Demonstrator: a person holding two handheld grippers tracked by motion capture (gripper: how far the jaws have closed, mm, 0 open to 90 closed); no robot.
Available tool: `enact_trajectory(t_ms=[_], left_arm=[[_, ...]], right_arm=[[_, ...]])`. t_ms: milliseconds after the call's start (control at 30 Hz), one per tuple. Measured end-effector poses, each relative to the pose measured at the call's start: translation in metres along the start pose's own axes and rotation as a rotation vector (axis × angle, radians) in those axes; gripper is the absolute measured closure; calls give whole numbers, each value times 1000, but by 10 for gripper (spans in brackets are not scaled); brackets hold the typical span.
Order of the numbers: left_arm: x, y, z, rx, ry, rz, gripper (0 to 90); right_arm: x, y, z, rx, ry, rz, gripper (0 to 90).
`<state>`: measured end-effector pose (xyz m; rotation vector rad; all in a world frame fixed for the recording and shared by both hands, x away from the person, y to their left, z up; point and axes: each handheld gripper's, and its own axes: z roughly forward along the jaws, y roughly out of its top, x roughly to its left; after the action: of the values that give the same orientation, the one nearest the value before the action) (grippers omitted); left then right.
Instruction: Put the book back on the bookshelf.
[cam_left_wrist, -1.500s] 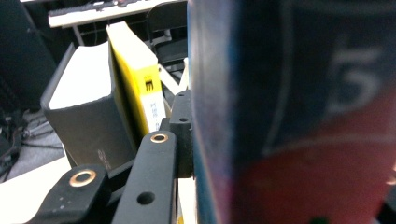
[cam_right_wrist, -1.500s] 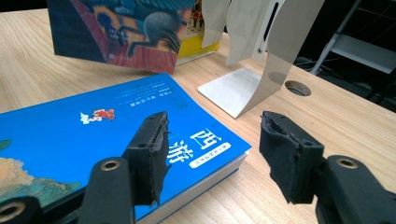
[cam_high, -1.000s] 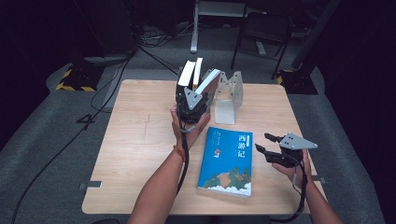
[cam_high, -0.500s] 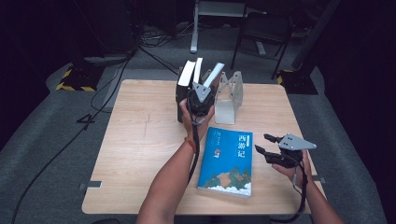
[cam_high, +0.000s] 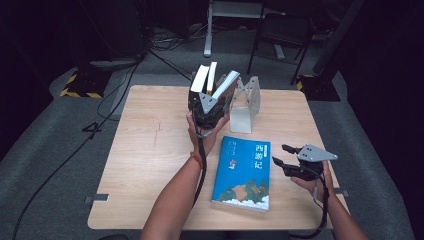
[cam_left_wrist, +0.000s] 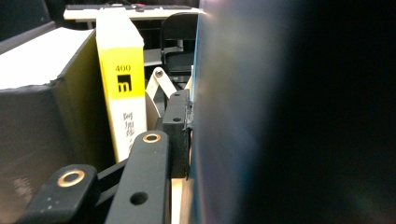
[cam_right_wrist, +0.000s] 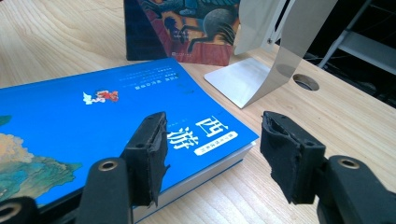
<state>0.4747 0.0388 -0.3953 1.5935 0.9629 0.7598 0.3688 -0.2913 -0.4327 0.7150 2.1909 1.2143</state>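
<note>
Three books stand at the table's back: a black book, a white and yellow book and a dark-covered book that leans right toward a metal bookend. My left gripper is around the leaning book. One pad lies against its cover and the other jaw is hidden behind it. The jaws have just been opening slightly, with the book between them. A blue book lies flat. My right gripper stands open at its corner, holding nothing.
The wooden table has bare room on its left half. The bookend's flat foot lies near a round hole in the tabletop. Behind the table are a chair, cables and a stand on the floor.
My left hand has shifted slightly at the standing books, and the leaning book has rocked a little. The right gripper and the blue book have not moved.
</note>
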Motion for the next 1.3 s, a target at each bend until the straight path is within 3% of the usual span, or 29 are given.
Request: enact_trajectory(t_ms=[100,200,300,467,667,767,900,1067,1300], left_arm=[[1,-10,-6,32,-22,41,643],[2,-17,-9,49,-32,50,645],[8,-27,-13,64,-61,29,685],[9,-26,-11,62,-54,6,731],[0,-25,4,41,-52,-46,737],[-9,-20,17,50,-62,-47,737],[-14,-16,33,54,-34,-43,735],[-9,-12,47,63,4,-41,732],[-5,-5,56,103,46,-2,704]], right_arm=[[0,-1,1,5,2,4,418],[1,-2,2,10,4,11,417],[2,-2,2,21,8,7,417],[2,-3,4,29,13,10,417],[6,-2,6,36,21,-6,416],[6,-3,6,36,25,-5,415],[5,-3,6,38,28,-6,415],[3,-5,5,34,35,-3,414],[2,-5,5,34,34,1,413]])
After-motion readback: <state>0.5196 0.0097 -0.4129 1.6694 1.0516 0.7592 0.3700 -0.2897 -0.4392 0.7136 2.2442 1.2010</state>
